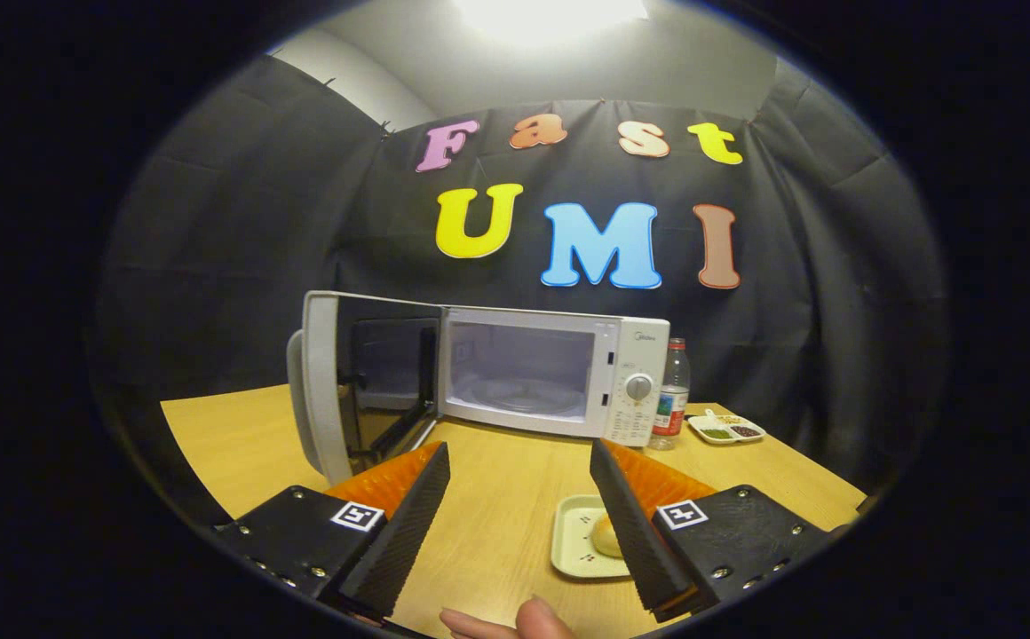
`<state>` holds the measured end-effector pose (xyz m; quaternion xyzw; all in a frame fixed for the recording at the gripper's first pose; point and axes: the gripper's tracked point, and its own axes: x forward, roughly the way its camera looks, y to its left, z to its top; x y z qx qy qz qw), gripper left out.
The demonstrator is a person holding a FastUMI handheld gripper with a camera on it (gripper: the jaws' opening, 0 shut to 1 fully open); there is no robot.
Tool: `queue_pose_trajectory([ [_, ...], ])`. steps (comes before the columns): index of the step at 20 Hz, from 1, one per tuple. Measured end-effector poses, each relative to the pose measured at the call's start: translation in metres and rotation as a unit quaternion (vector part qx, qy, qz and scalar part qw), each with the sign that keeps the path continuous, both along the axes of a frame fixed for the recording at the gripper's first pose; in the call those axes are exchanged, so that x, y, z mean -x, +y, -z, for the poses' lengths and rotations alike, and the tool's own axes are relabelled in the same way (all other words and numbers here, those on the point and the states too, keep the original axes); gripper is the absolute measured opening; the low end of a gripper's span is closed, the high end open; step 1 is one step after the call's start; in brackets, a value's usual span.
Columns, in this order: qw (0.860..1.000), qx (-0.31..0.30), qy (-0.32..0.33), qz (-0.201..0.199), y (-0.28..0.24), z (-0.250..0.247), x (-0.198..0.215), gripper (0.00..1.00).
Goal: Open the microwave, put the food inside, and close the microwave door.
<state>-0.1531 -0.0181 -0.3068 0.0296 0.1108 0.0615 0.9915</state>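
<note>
The white microwave (559, 373) stands at the back of the wooden table, well beyond my fingers. Its door (364, 382) is swung wide open to the left, and the lit cavity with its glass turntable (519, 397) has nothing in it. A small white square plate (575, 541) lies on the table close by, partly hidden behind my right finger. On it sits a pale round bun (606, 535). My gripper (519, 457) is open, its black ribbed fingers (408, 524) spread wide with nothing between them.
A plastic bottle with a red cap (673, 393) stands right of the microwave. A white divided dish with sauces (726, 429) lies further right. A person's fingertips (515, 621) show below the gripper. The wooden table (497, 497) stretches between my fingers and the microwave.
</note>
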Motion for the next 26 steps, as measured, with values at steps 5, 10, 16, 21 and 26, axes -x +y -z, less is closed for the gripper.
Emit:
queue_pose_trajectory([
  [5,0.998,0.021,0.033,0.050,-0.055,0.032,-0.014,0.96],
  [10,0.990,-0.024,0.130,0.043,-0.073,0.091,-0.026,0.96],
  [16,0.974,-0.029,0.218,0.052,-0.082,0.130,-0.040,0.98],
  [21,0.962,-0.009,0.270,0.037,-0.074,0.146,-0.046,0.98],
  [26,0.962,-0.015,0.268,0.054,-0.079,0.147,-0.042,0.82],
])
